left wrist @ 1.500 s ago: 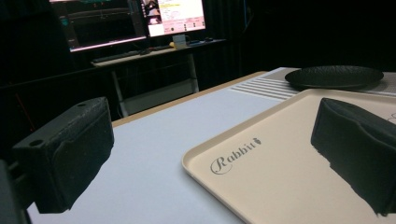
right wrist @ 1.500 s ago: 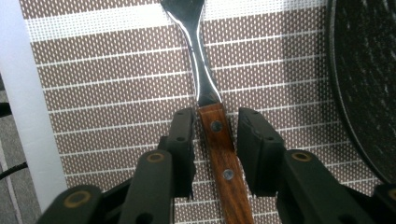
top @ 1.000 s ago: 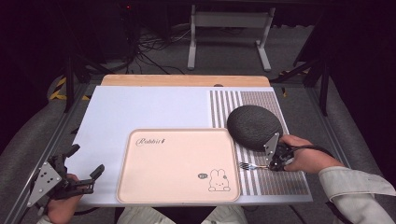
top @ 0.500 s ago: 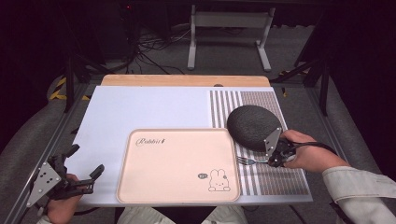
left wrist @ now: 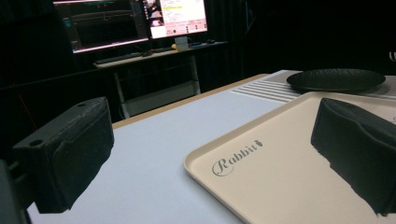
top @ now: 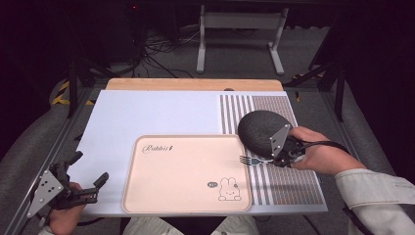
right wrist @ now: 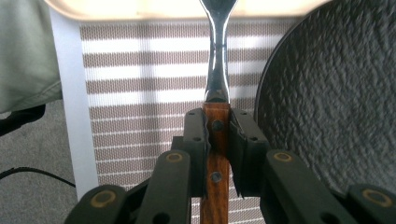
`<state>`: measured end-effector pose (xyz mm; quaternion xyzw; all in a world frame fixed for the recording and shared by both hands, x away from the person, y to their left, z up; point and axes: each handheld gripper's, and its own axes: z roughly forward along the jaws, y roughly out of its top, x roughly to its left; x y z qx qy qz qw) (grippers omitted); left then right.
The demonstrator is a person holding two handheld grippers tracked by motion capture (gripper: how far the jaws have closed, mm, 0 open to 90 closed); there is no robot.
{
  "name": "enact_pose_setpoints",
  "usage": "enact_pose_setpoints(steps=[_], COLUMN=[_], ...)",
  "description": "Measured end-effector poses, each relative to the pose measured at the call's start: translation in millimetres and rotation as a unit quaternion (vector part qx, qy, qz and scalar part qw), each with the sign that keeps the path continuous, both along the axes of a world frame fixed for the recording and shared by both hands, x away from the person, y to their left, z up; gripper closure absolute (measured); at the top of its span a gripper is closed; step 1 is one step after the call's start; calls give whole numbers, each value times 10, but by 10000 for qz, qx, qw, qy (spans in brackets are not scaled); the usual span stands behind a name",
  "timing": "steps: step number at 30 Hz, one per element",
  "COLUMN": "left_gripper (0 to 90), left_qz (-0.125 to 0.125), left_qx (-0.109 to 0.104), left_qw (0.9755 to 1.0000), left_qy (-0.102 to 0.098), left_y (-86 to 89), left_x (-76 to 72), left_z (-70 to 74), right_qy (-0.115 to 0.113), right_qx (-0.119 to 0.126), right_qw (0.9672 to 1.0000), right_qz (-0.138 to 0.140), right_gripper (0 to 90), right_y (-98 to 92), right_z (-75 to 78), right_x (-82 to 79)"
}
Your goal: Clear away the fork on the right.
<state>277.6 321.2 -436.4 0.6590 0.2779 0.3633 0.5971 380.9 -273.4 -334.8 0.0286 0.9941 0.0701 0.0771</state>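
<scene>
My right gripper (top: 276,159) (right wrist: 217,133) is shut on the wooden handle of a fork (right wrist: 217,70). The fork (top: 252,159) points left, its tines just over the right edge of the beige rabbit tray (top: 186,174). A dark textured plate (top: 262,131) (right wrist: 336,102) lies right beside the gripper on the striped mat (top: 288,183). My left gripper (top: 85,181) (left wrist: 210,154) is open at the table's front left corner, nothing between its jaws. In the left gripper view the tray (left wrist: 285,154) lies ahead and the plate (left wrist: 337,80) farther off.
A white mat (top: 147,115) covers the table's left and middle; a wooden strip (top: 195,84) runs along the far edge. A metal stand (top: 240,36) and cables sit on the floor beyond. Monitors (left wrist: 135,18) glow on a desk in the left gripper view.
The right gripper with the fork has shifted slightly left and away from me, alongside the plate. The left gripper has stayed still.
</scene>
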Motion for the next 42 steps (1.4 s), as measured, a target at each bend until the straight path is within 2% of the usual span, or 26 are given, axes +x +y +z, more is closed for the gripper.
enact_pose_setpoints(steps=[2, 8, 14, 18, 22, 28, 31, 32, 36, 40, 41, 42], left_gripper=[0, 1, 0, 1, 0, 1, 0, 1, 0, 0, 0, 0], left_qz=[-3, -8, -8, 1, -6, -9, -7, -5, -5, -5, -5, -7], left_qx=[2, -12, 2, -1, -21, -26, -27, -25, -25, -29, -29, -23], left_qw=[10000, 10000, 10000, 10000, 10000, 10000, 10000, 10000, 10000, 10000, 10000, 10000], left_qy=[-1, 10, 3, -11, -8, -20, -30, -31, -30, -28, -28, -30], left_y=[0, 2, -1, 3, 6, 8, 11, 12, 13, 13, 13, 13], left_x=[2, 4, 6, 5, 3, 1, 2, 1, -2, -1, -1, -1], left_z=[0, -1, 0, 1, 2, 5, 7, 7, 9, 9, 9, 10], right_qy=[13, 11, 11, 135, 239, 236, 235, 264, 305, 285, 285, 275], right_qx=[3, 31, 206, 413, 493, 580, 599, 640, 702, 837, 837, 839], right_qw=[10000, 10000, 9998, 9983, 9961, 9923, 9890, 9864, 9806, 9733, 9733, 9720], right_qz=[80, 89, -59, -380, -695, -1068, -1330, -1493, -1803, -2117, -2117, -2178], right_gripper=[786, 787, 786, 786, 786, 786, 786, 787, 787, 787, 787, 787], right_y=[52, 146, 238, 311, 382, 477, 534, 568, 637, 712, 712, 727], right_z=[28, 83, 127, 158, 180, 214, 224, 225, 233, 244, 244, 247], right_x=[16, 43, 65, 78, 80, 109, 116, 119, 117, 111, 111, 108])
